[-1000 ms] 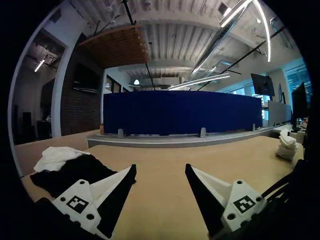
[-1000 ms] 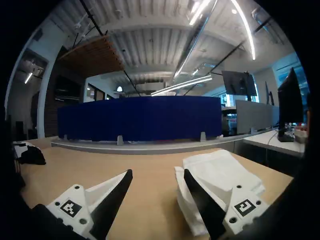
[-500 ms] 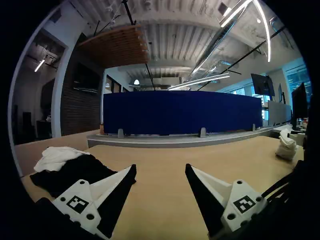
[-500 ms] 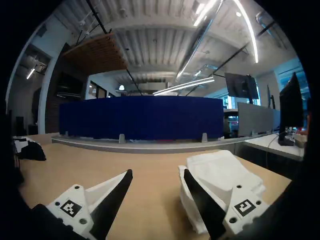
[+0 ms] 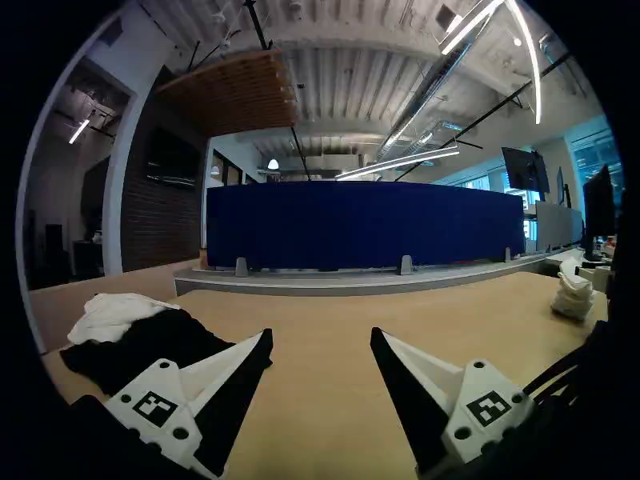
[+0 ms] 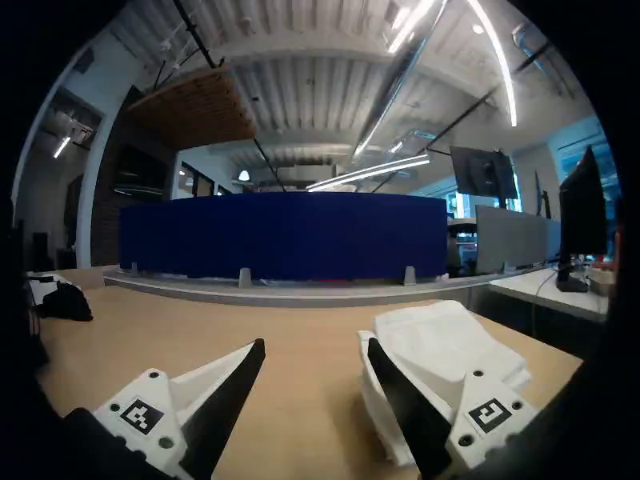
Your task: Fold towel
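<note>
White plastic with black inner faces makes up both tools, and each finger carries a square printed marker near its base. In the left gripper view the left tool stands wide, its fingers well apart with nothing between them, low over the light wooden counter. Just beside its left finger a black cloth lies crumpled on the counter. A crumpled white towel rests against the cloth's far side. Well apart from these, toward the counter's right end, sits the stack of folded white towels, small at that range.

In the right gripper view the right tool is spread wide too and grips nothing. The stack of folded white towels lies just beside its right finger, which crosses in front of the stack's near edge. Whether the finger touches the cloth I cannot tell. The layers sit roughly squared, one on another, close to the counter's right edge. At the far left of this view the dark and white heap shows small.

Beyond the bare counter a grey rail runs across, and on it stands a long blue divider screen, upright on small grey feet. Past the screen to the right are another desk with a dark monitor and a wall-hung screen. To the left stands a brick wall. Overhead hang a slatted wooden panel and long strip lights under a ribbed white ceiling
</note>
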{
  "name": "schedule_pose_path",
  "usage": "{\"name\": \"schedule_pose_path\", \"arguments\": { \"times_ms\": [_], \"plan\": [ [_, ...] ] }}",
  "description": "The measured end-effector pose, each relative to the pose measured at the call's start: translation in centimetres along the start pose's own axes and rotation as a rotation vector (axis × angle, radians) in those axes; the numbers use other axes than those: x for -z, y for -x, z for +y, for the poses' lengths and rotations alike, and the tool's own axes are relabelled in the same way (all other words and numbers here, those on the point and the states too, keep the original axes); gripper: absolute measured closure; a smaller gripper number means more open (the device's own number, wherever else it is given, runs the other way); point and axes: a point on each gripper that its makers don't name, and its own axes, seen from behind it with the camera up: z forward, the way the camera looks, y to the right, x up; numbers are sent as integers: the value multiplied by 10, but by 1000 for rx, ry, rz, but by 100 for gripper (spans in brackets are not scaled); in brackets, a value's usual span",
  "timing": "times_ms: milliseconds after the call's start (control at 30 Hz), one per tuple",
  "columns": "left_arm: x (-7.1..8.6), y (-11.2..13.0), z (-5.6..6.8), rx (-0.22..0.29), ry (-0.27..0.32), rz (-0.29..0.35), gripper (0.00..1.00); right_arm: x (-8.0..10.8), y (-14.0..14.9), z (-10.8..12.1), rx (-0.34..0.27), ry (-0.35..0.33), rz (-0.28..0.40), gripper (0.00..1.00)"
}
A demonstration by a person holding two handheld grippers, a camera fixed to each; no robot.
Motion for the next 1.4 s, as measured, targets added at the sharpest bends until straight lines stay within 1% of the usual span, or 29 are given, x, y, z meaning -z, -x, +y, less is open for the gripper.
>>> {"name": "schedule_pose_path", "arguments": {
  "times_ms": [700, 1400],
  "plan": [
    [-2, 2, 2, 0, 0, 0, 9, -3, 4, 1, -1, 2, -3, 0],
    [-4, 2, 0, 0, 0, 0, 10, 0, 3, 1, -1, 2, -3, 0]
  ]
}}
